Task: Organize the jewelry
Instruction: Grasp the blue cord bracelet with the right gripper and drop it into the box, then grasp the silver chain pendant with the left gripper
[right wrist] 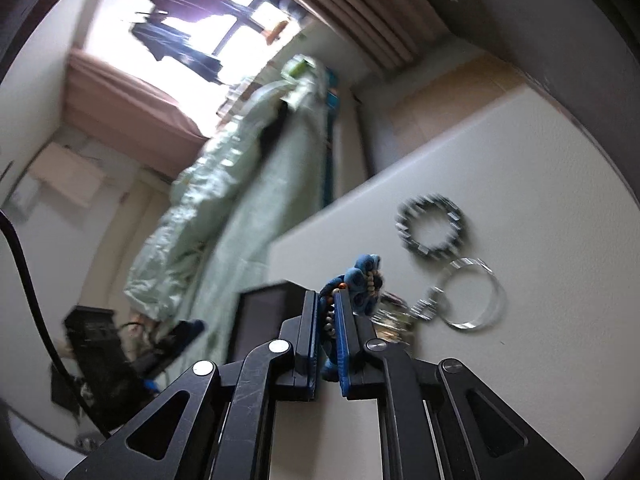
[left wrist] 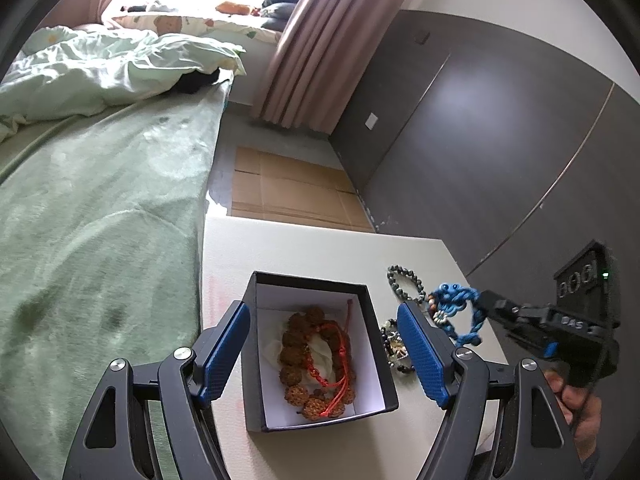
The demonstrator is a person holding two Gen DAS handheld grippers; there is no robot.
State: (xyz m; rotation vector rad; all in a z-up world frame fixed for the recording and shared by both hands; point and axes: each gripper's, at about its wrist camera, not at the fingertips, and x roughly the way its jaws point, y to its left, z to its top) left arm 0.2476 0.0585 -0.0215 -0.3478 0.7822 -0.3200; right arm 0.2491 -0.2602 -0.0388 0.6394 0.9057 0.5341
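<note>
In the left wrist view, the left gripper (left wrist: 324, 354) stands wide open with nothing pressed between its blue pads, and the dark open box (left wrist: 320, 354) sits on the white table (left wrist: 320, 240) right between its two fingers, holding a brown seed-bead bracelet (left wrist: 296, 360) and a red cord bracelet (left wrist: 334, 360). Off to that gripper's right, raised clear of the table, the right gripper (left wrist: 486, 304) pinches a blue knotted cord bracelet (left wrist: 456, 308), which droops from the jaws in a loop. Beyond the right finger of the left gripper a dark bead bracelet (left wrist: 404, 284) lies flat, and a small tangle of pieces (left wrist: 394, 346) lies just beside that finger. In the right wrist view, blurred, the right gripper (right wrist: 327, 300) is clamped on the blue knotted cord bracelet (right wrist: 362, 280), whose knotted head and pale beads stick out past the fingertips. Ahead and to the right of it lie the dark bead bracelet (right wrist: 432, 226) and a clear bangle (right wrist: 474, 294); the box (right wrist: 264, 308) is just left of the jaws. The cord piece looks light, soft and floppy, so it will likely swing; a pinch across the braid should hold, while the beads seem liable to slip.
</note>
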